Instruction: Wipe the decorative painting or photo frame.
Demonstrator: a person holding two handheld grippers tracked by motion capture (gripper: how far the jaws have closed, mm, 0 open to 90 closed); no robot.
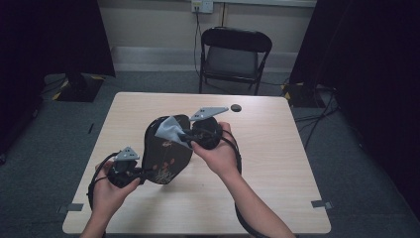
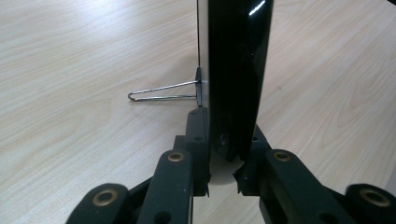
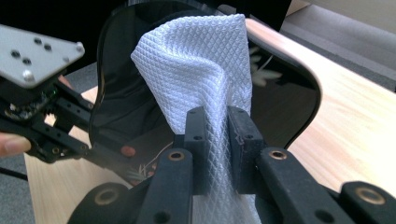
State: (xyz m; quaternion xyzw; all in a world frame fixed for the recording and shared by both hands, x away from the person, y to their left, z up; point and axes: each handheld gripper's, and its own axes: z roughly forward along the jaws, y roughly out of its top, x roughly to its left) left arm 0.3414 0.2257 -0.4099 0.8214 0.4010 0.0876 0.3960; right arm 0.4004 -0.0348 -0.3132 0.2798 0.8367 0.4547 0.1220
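I'm mid-wipe: left gripper (image 1: 142,172) clamps the black lacquered tray (image 1: 166,151) upright, right gripper (image 3: 218,135) pinches the white cloth (image 3: 196,60); next, stroke toward 6 o'clock.

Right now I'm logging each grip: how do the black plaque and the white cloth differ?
The black plaque is rigid and glossy, standing on edge; the white cloth is soft, waffle-textured and draped. The left gripper clamps the plaque's rim; the right gripper pinches the cloth against the plaque's face. Both are held shut-jawed.
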